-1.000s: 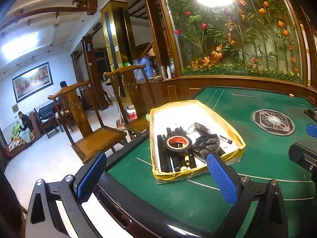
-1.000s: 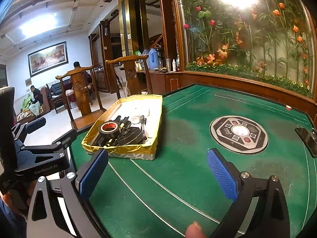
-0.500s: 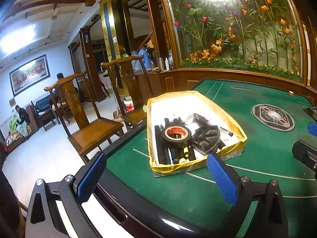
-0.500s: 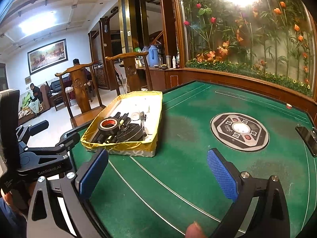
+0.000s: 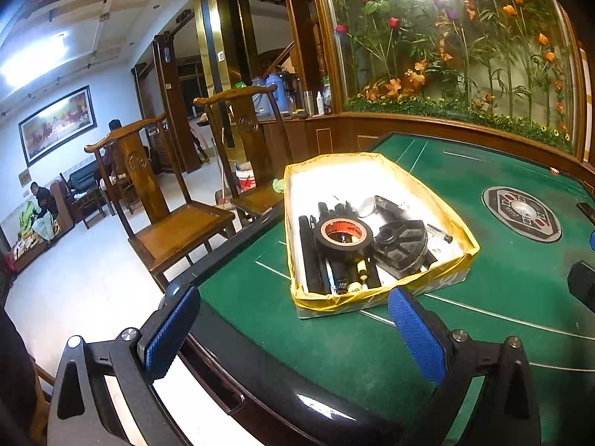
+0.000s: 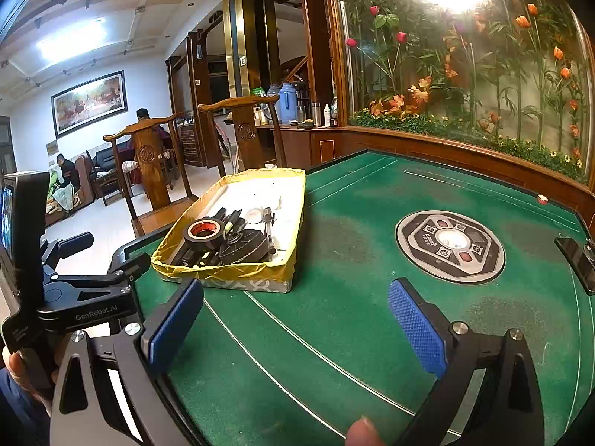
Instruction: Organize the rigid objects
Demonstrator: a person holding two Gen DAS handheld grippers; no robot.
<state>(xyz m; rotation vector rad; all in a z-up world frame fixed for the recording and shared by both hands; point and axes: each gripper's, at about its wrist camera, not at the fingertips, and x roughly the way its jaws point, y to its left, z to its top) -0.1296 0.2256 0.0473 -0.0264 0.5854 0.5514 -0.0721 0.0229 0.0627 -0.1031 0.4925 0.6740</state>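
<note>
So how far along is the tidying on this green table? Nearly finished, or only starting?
It looks close to done, though I can't be sure. The black tape roll, dark pens and round black holder all lie inside the yellow-lined box. Nothing is in hand: the left claw and right claw are both open. One small red-and-white piece lies loose on the felt by the far rim.

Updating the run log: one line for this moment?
left gripper: open, empty | right gripper: open, empty | tape roll: in yellow-lined box | table
</note>
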